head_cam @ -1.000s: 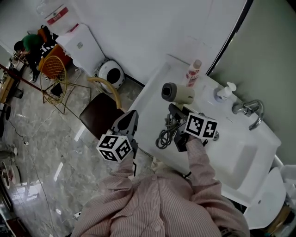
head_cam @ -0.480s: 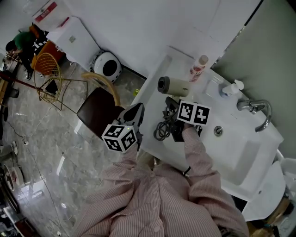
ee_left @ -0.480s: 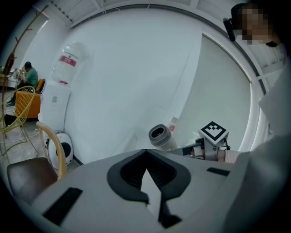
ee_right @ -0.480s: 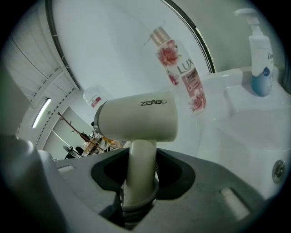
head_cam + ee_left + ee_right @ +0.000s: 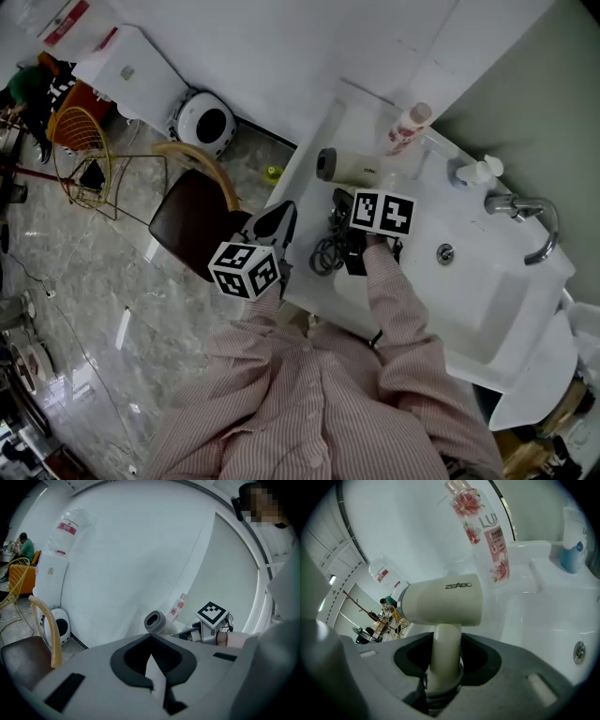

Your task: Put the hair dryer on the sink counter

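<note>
The right tool (image 5: pixel 443 665) clamps the hair dryer (image 5: pixel 440 604) by its handle; the left tool (image 5: pixel 154 667) is closed, empty.

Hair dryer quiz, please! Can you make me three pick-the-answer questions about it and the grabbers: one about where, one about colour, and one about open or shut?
1. Where is the handle of the hair dryer?
A. On the brown chair
B. Between the jaws of the right gripper
C. Down in the basin

2. What colour is the hair dryer's body?
A. Red
B. Blue
C. Cream

3. How are the jaws of the left gripper?
A. Shut, with nothing between them
B. Clamped on a bottle
C. Wide open

Answers:
1 B: the right gripper view shows the handle squeezed between its jaws.
2 C: the barrel looks cream in that same view.
3 A: the left gripper view shows its jaws meeting, with nothing held.
</note>
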A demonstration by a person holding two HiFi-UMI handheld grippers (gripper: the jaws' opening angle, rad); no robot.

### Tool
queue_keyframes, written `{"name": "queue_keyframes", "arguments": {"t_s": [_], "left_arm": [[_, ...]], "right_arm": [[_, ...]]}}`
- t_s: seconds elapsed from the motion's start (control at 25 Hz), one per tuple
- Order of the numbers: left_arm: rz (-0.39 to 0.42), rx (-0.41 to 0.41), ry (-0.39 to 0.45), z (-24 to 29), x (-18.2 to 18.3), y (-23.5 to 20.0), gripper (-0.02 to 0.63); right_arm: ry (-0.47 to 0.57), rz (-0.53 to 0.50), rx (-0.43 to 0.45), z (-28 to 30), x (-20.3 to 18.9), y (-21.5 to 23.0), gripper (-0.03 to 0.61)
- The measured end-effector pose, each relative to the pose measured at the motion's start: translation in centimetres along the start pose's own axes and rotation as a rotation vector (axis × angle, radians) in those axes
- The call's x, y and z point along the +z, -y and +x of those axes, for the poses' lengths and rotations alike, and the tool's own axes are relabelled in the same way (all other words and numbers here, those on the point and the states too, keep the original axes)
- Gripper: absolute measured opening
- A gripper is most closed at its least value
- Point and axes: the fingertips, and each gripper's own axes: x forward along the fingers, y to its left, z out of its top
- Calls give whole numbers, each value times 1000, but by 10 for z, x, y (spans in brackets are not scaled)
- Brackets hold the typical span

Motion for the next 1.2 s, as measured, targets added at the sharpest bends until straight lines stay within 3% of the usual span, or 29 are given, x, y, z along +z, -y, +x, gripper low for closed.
{"name": "queue_keyframes", "arguments": {"t_s": [0.44, 1.2], "left_arm": [[-12, -9, -12, 4, -5, -3, -3], [-25, 10, 11, -6, -2, 0, -3]], "right_arm": [[-51, -12, -78, 13, -3, 5, 158], [-50, -83, -184, 16, -4, 3, 158]]}}
